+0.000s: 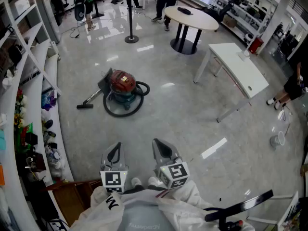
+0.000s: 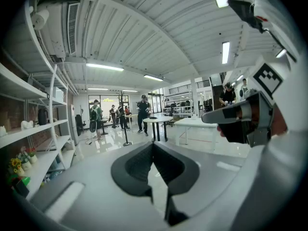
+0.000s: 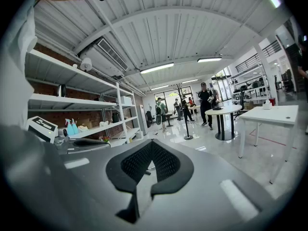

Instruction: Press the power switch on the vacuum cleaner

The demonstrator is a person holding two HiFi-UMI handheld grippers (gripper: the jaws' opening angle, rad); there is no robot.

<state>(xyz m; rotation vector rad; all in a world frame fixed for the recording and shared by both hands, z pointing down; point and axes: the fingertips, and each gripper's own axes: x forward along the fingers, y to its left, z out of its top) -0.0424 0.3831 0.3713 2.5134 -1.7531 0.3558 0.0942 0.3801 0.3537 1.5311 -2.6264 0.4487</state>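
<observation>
The vacuum cleaner stands on the glossy floor ahead of me, with a red top, a teal drum and a black hose looped round it. Its wand and floor nozzle lie to its left. Any switch on it is too small to make out. My left gripper and right gripper are held close to my body, well short of the vacuum, both pointing forward. Each is shut with nothing between its jaws. In the left gripper view and the right gripper view the vacuum is hidden behind the gripper bodies.
White shelving with small items runs along the left. A round table, a white desk and a stanchion post stand beyond the vacuum. People stand at the back, one person at the right edge. A cup sits on the floor.
</observation>
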